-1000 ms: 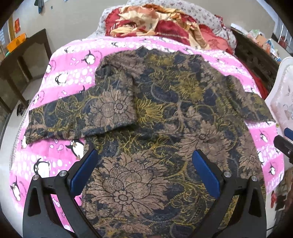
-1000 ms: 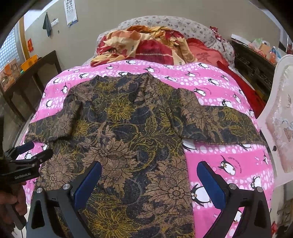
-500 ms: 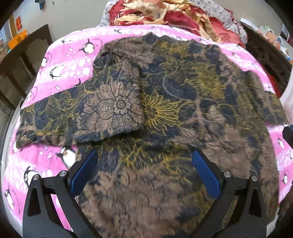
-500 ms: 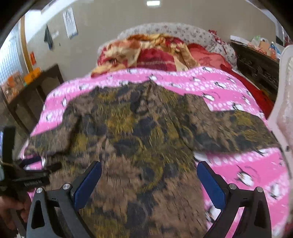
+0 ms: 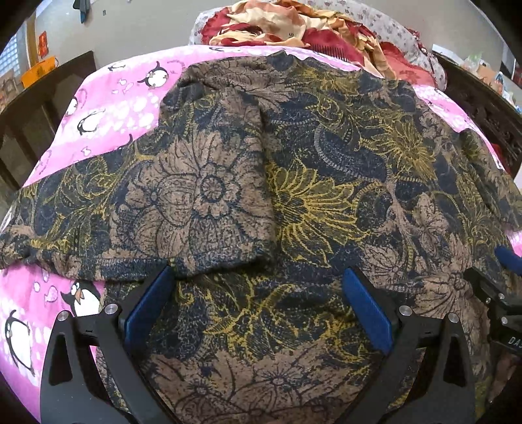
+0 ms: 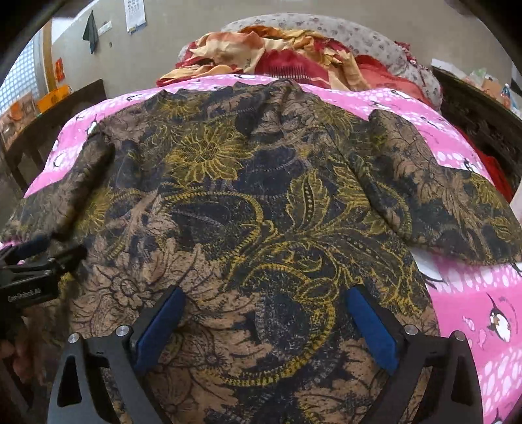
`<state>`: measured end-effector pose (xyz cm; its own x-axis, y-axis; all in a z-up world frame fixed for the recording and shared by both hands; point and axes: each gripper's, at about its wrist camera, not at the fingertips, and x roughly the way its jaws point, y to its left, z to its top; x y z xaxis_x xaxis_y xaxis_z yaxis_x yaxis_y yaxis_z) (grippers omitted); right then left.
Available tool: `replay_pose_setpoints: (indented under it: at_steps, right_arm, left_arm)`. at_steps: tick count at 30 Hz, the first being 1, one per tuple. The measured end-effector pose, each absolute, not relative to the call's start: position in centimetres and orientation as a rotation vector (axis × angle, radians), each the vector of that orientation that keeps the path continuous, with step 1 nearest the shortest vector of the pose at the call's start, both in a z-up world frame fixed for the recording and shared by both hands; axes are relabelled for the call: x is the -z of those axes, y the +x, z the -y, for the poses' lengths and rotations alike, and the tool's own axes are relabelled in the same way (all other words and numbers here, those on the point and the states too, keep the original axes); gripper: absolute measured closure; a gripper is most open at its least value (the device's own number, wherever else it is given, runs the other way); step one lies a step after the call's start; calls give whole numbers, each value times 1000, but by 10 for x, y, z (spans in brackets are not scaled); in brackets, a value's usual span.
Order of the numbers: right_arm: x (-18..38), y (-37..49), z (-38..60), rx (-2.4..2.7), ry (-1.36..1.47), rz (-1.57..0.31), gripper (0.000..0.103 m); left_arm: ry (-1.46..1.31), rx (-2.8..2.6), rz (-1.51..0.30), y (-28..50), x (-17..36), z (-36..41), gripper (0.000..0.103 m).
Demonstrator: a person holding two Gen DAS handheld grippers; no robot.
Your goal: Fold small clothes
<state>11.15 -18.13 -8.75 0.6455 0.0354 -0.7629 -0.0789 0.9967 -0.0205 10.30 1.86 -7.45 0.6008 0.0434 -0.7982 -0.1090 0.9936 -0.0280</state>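
The left gripper has its two blue fingers spread wide apart. Nothing is between them but the top of the shirt, which lies under them. The tip of one finger is right at the edge of the shirt's left sleeve. That sleeve is folded in over the body of the shirt.

The right gripper is wide open too, and it holds nothing. It hangs low over the lower part of the shirt. The shirt's right sleeve sticks out flat to the side.

Each gripper shows at the edge of the other one's view, and a hand grips the left one.

The shirt is dark blue with brown and yellow flowers. It lies spread out flat on a pink blanket with penguins. The blanket covers a bed. At the far end of the bed is a heap of red and orange cloth.
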Motion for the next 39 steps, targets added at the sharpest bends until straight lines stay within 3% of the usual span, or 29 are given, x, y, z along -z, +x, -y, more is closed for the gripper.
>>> replay_pose_setpoints:
  at_steps: [10,16,22,25,28,34,38,39]
  right_arm:
    - [92,114,172,-21,-116,-873,0]
    - [92,114,172,-17,-120,-865,0]
    - [93,115,173,-20,-113,-862,0]
    - [93,114,174,-23,-109,-861,0]
    - [92,113,174,-23,-107,-861,0]
    - [93,113,175,-24,-106,-861,0]
    - [92,114,175,-24,-105,-861,0]
    - [93,114,175,-24,-106,-861,0]
  left_arm:
    - [-80,-89,-918,101,78,-21,0]
    - [-160,-13,-958,80,52,-36,0]
    - [-354,-72,-844,26,3,-145,0]
    - [-489,-152,-824,13,12,-209,1]
    - [-801,-165,-788,2,37,-266,1]
    - [-1087,-171,-710,15,60,-313,1]
    - [-1090,-191,-733,30,57,-320,1]
    - [-1072,-175,-737,32,52,-317,12]
